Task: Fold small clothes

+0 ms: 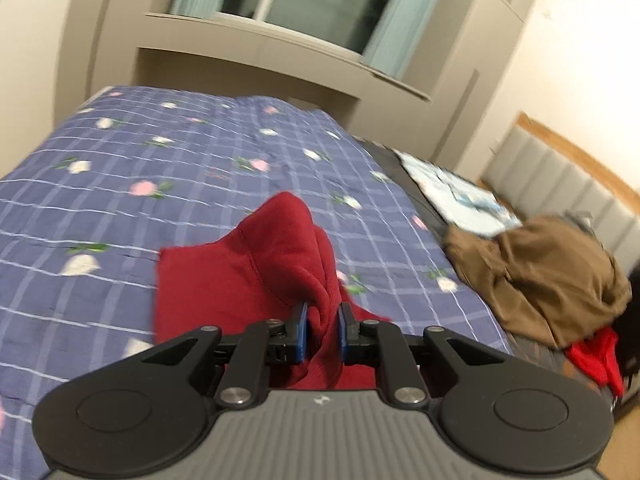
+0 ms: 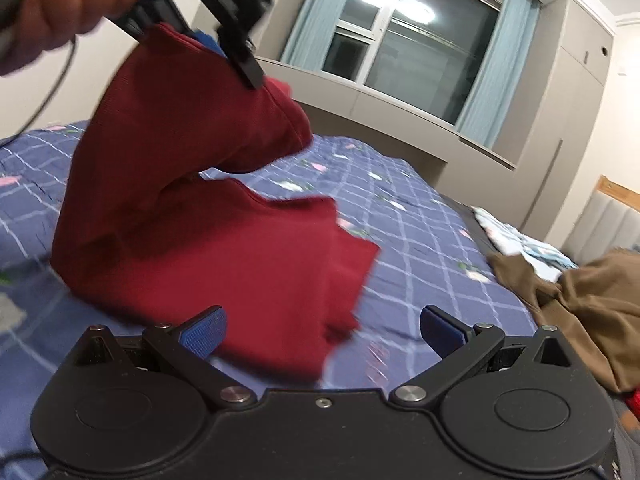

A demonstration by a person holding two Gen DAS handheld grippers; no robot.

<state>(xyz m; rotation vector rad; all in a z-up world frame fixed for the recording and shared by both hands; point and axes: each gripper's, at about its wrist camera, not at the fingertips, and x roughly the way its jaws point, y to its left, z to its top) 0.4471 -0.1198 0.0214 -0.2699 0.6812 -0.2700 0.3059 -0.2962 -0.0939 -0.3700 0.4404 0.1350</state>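
A dark red garment (image 1: 256,280) lies partly on the blue checked bedspread (image 1: 120,184). My left gripper (image 1: 323,334) is shut on a bunched fold of it, with the blue pads pressing the cloth from both sides. From the right wrist view the same red garment (image 2: 208,216) hangs lifted at its upper left, where a hand (image 2: 60,12) holds the left gripper (image 2: 192,38) above the bed. My right gripper (image 2: 324,330) stands open just above the bedspread. The garment's lower edge lies between and ahead of its fingers, and neither pad presses it.
A brown garment (image 1: 540,280) is heaped at the bed's right side, with a bright red cloth (image 1: 596,356) under it and a pale blue printed cloth (image 1: 460,196) behind. A window with blue curtains (image 2: 404,40) and a padded headboard (image 1: 560,176) border the bed.
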